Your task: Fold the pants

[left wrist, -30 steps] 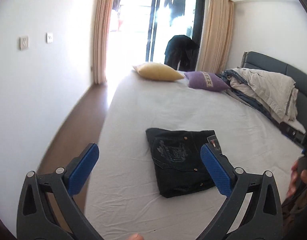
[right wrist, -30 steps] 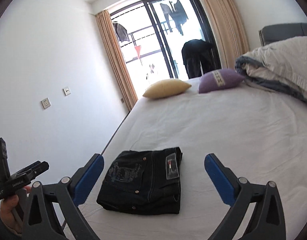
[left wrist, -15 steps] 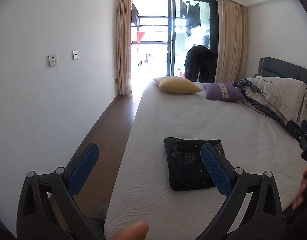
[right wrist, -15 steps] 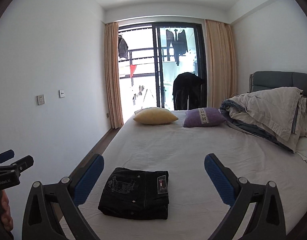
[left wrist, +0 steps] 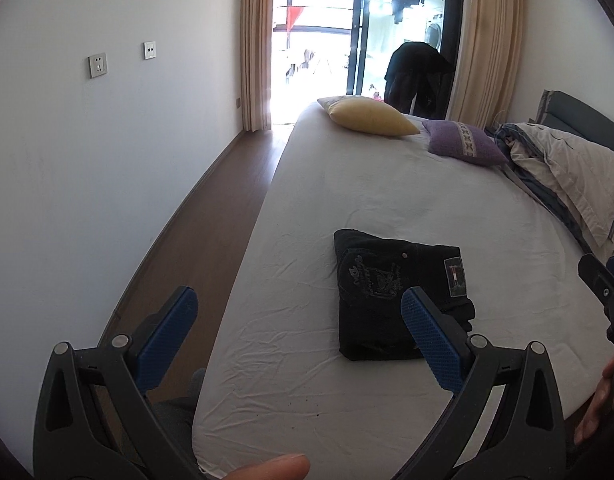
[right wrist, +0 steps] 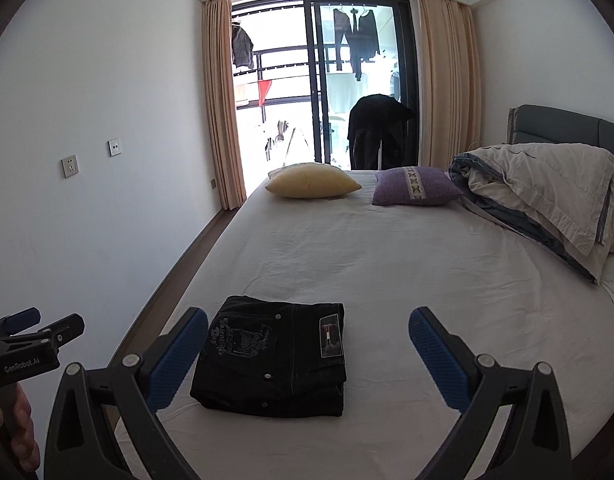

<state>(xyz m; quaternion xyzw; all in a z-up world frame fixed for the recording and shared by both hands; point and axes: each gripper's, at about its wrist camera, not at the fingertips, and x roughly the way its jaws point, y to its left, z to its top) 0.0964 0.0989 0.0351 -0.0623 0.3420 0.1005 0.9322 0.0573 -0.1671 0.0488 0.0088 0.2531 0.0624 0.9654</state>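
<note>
The dark pants (left wrist: 391, 296) lie folded into a compact rectangle on the white bed (left wrist: 387, 200), near its front left edge; they also show in the right wrist view (right wrist: 273, 356). My left gripper (left wrist: 299, 336) is open and empty, held back above the bed's front edge, apart from the pants. My right gripper (right wrist: 307, 352) is open and empty, held above the front of the bed with the pants seen between its fingers, not touching. The left gripper also shows at the left of the right wrist view (right wrist: 31, 340).
A yellow pillow (right wrist: 313, 186) and a purple pillow (right wrist: 415, 186) lie at the far end of the bed. A bundled duvet (right wrist: 547, 196) lies on the right by the headboard. A strip of wooden floor (left wrist: 211, 216) and a wall run along the left.
Both grippers stay open and empty. The left view has tilted down and shifted slightly nearer the pants; the right view has moved a little closer. The folded pants have not moved.
</note>
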